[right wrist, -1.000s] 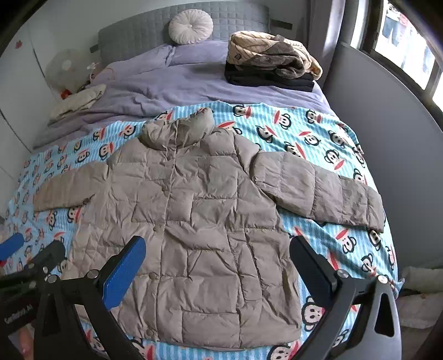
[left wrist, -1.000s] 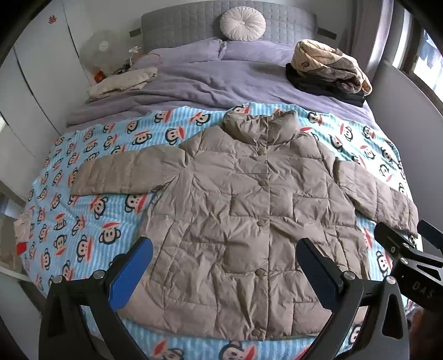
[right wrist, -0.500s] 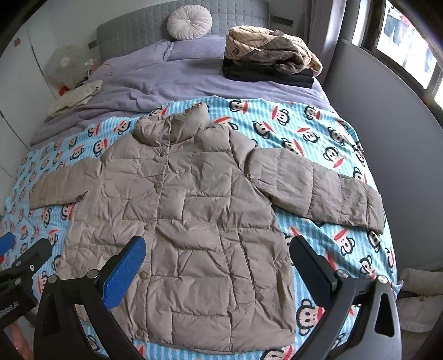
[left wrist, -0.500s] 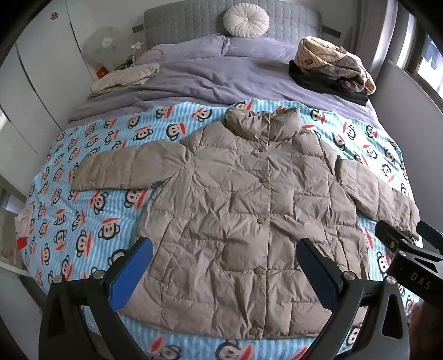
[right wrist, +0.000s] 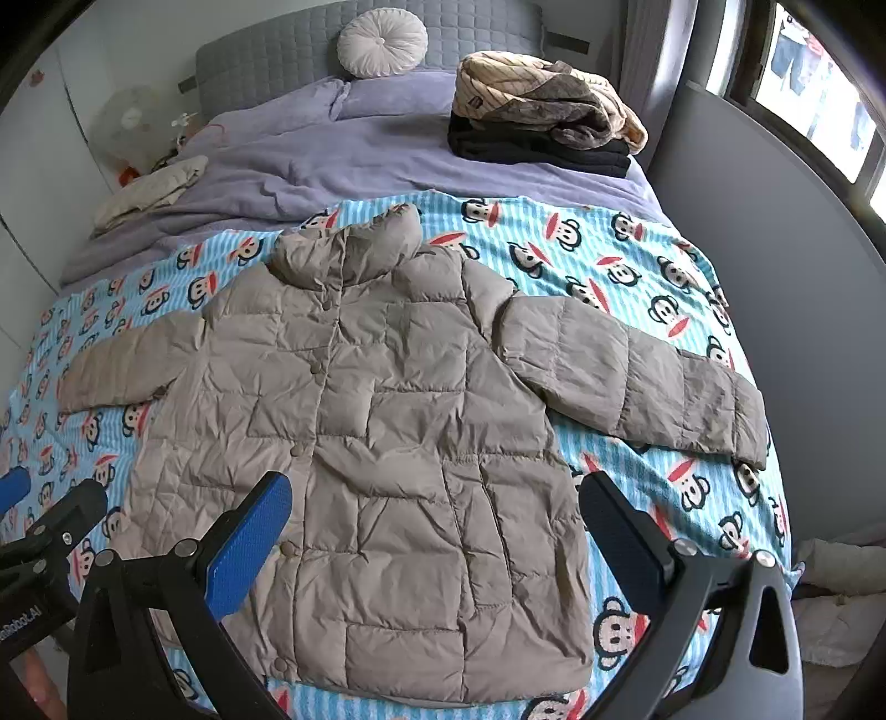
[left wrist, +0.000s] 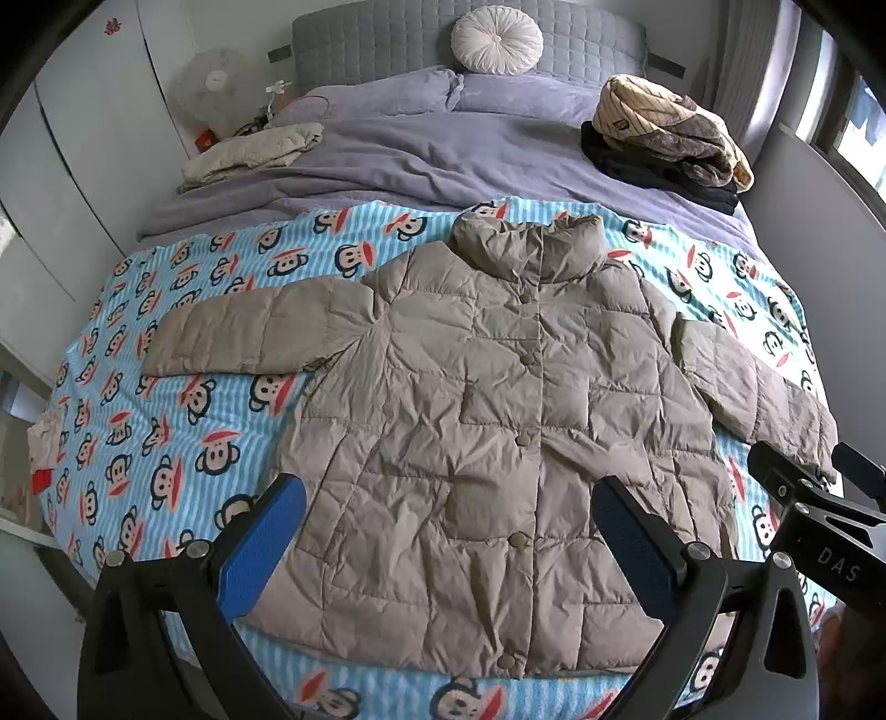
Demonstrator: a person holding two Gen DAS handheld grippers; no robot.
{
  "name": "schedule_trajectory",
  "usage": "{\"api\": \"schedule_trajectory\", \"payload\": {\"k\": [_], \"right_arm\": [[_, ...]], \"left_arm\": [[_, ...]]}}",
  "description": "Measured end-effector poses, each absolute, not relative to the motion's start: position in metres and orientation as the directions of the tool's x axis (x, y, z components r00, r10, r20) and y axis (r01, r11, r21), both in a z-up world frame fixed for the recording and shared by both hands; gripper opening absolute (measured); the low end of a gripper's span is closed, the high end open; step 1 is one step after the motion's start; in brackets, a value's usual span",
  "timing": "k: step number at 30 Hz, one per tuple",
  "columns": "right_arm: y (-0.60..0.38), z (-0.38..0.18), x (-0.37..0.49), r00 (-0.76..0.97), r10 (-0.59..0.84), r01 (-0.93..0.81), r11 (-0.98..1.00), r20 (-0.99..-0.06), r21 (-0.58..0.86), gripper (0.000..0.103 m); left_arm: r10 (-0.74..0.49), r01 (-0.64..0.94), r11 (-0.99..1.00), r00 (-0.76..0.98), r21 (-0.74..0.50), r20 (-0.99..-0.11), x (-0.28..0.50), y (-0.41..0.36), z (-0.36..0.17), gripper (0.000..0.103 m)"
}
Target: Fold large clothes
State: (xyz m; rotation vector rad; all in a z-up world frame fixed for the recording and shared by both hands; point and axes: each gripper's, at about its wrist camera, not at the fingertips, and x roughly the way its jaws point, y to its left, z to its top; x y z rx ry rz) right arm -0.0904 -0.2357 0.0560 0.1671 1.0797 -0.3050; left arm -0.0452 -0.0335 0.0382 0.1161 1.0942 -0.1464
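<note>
A beige quilted puffer jacket (left wrist: 498,421) lies flat and buttoned, front up, on a blue monkey-print blanket (left wrist: 183,421), sleeves spread out to both sides. It also shows in the right wrist view (right wrist: 382,443). My left gripper (left wrist: 451,545) is open and empty, held above the jacket's lower hem. My right gripper (right wrist: 437,540) is open and empty, above the jacket's lower right part. The right gripper also shows at the right edge of the left wrist view (left wrist: 803,498).
The bed (left wrist: 443,149) has a purple duvet, a round white cushion (left wrist: 496,37), a stack of folded clothes (left wrist: 664,144) at the far right and a beige garment (left wrist: 255,149) at the far left. White wardrobes stand left, a grey panel right.
Both grippers have pulled back and up a little, so the jacket sits slightly farther away in both views. The jacket has not moved. Both grippers stay open.
</note>
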Motion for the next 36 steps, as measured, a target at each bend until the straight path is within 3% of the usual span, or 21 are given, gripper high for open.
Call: {"api": "schedule_trajectory", "payload": {"k": [36], "right_arm": [[-0.2372,0.0553,-0.0918,0.433,-0.161,0.325,0.946,-0.887,-0.013,0.103]], "left_arm": [[-0.052,0.173,0.985,0.448,0.029,-0.893,-0.0432,-0.0350,0.0384,0.103]]}}
